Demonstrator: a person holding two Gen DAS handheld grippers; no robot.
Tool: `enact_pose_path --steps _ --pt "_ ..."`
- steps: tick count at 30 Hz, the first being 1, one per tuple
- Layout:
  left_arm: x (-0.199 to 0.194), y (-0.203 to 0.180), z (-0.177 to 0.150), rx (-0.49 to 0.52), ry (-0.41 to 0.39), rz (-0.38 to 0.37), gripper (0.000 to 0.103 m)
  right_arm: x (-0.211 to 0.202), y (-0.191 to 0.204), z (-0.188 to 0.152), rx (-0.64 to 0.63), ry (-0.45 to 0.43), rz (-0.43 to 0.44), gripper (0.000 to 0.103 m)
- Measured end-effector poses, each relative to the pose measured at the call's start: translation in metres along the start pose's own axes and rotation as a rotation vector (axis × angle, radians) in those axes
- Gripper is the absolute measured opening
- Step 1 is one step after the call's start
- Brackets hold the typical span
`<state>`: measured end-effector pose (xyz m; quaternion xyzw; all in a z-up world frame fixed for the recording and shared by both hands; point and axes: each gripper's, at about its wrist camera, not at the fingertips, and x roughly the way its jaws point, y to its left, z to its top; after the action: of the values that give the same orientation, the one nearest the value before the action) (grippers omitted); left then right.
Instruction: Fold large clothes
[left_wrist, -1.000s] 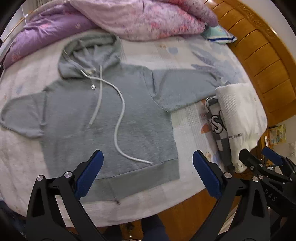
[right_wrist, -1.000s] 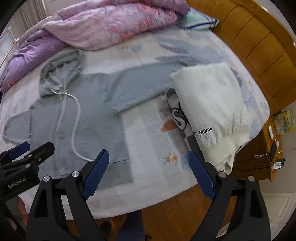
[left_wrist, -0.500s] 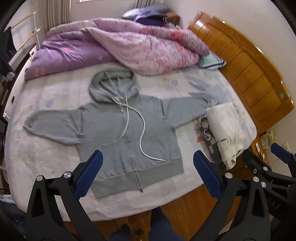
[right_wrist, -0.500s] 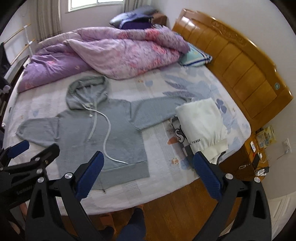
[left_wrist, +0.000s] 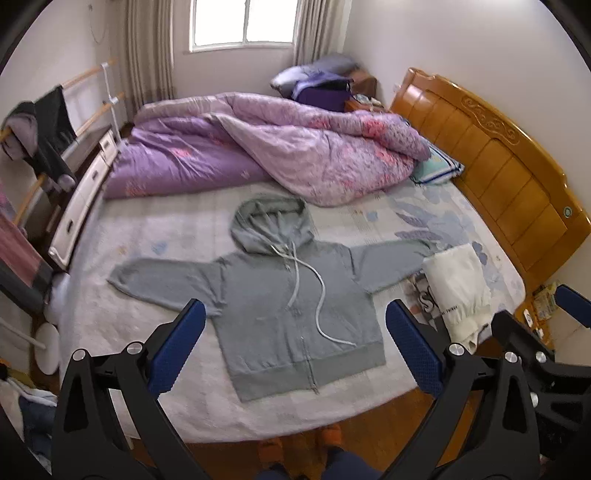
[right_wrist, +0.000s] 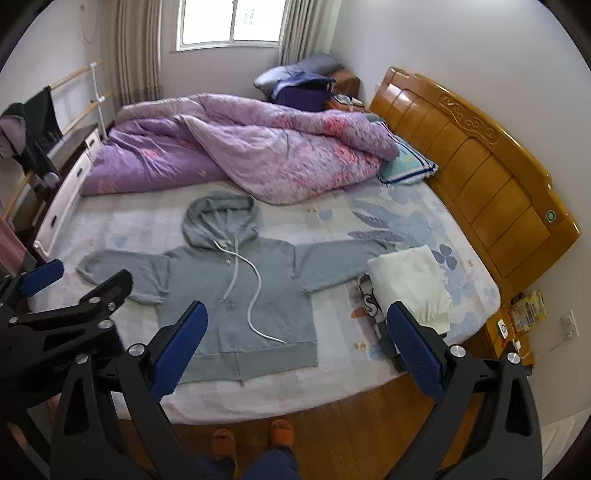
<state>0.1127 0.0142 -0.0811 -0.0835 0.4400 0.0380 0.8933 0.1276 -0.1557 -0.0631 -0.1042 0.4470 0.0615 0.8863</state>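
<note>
A grey zip-up hoodie (left_wrist: 295, 306) lies flat and face up on the bed (left_wrist: 155, 236), hood toward twelve o'clock, hem at six near the bed's front edge. Both sleeves are spread out, one toward nine o'clock, the other toward three. Its zipper runs down the middle, and two white drawcords (left_wrist: 317, 291) trail from the neck, the longer one curling down toward the hem at about five o'clock.

The right-hand sleeve ends just beside a folded white garment (left_wrist: 460, 288) at three o'clock, which rests on a darker printed piece; black lettering on the white one reads "THINGS", and a large "S" shows on the piece beneath. At twelve o'clock from the hood, a rumpled purple and pink floral duvet (left_wrist: 266, 155) is heaped across the far side of the bed, with a blue-edged pillow (left_wrist: 437, 166) at two o'clock against the carved wooden headboard (left_wrist: 509, 177).

The left tongs (left_wrist: 295, 350) hang above the hoodie with the blue pads spread wide and nothing between them. The right tongs (right_wrist: 295, 347) are likewise gaping, their jaws having just finished opening, holding nothing. At six o'clock, a person's orange slippers (right_wrist: 255, 434) stand on the wooden floor (right_wrist: 362, 417).
</note>
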Motion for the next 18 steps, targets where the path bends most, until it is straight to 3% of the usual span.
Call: enact_pose_path --steps 9,14,18 --pt "-0.066 0.004 0.012 -0.029 -0.184 0.011 0.098 -0.051 -0.007 0.010 0.002 -0.113 0.016 0.094" --pt "-0.083 0.005 0.022 -0.060 -0.144 -0.058 0.098 -0.069 -0.014 0.012 0.003 -0.155 -0.007 0.094" --pt "-0.094 -0.005 0.025 -0.034 -0.162 -0.082 0.098 -0.079 -0.020 0.011 0.017 -0.168 -0.028 0.094"
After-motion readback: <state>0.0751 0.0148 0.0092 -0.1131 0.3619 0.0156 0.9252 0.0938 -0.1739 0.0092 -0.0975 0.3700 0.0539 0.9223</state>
